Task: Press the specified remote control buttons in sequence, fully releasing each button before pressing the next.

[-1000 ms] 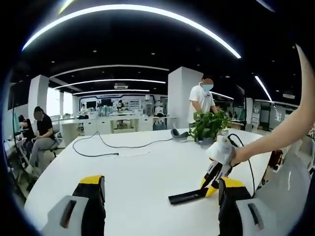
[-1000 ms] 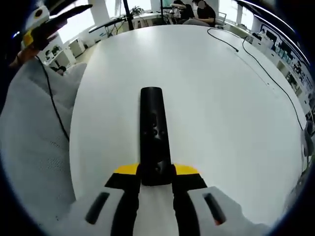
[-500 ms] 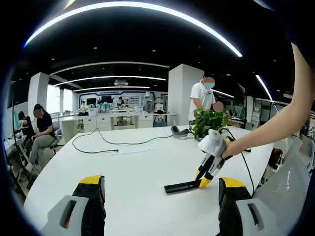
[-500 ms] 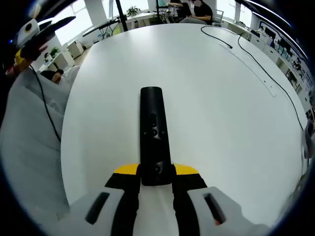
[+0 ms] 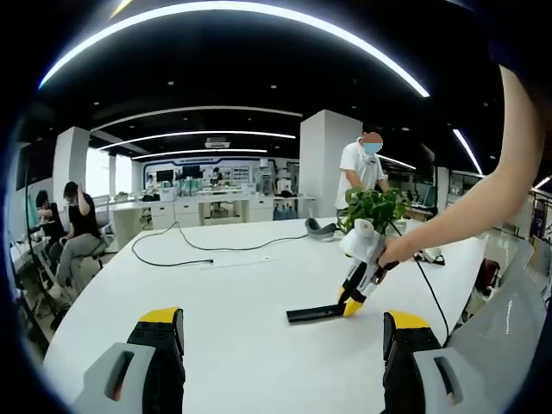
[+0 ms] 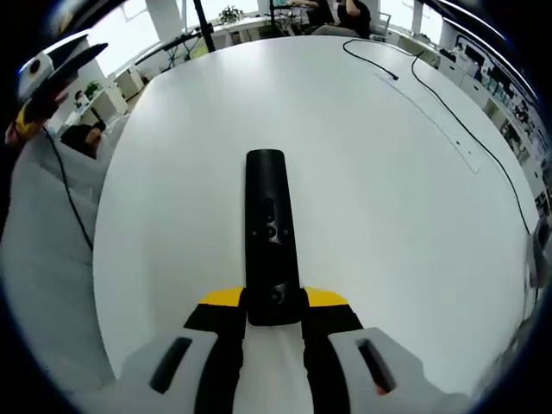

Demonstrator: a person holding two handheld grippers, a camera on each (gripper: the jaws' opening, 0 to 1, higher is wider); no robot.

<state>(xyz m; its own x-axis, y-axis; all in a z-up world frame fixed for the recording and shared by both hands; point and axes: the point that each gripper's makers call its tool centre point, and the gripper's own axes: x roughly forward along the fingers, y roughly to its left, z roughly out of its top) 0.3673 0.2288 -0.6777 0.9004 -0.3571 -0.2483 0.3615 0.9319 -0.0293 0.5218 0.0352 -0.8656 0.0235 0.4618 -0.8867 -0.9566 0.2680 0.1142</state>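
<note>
Black remote (image 6: 273, 246) — one — clamped in right claw (image 6: 274, 306); left claw (image 5: 280, 332) gapes, empty.

I am looking at a plain white bench (image 6: 362, 172) carrying a matte black remote control (image 6: 269, 237). My right gripper (image 6: 274, 321) is showing yellow tips, black jaws and pale grey housing. My left gripper (image 5: 280, 332) is wearing the same colours. A black cable (image 5: 198, 250) is trailing near a green leafy plant (image 5: 373, 210).

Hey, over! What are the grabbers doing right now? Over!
Right gripper shut on the black remote, above the white table. Left gripper open, holding nothing. Black cable lies far off, nothing in the way.
</note>
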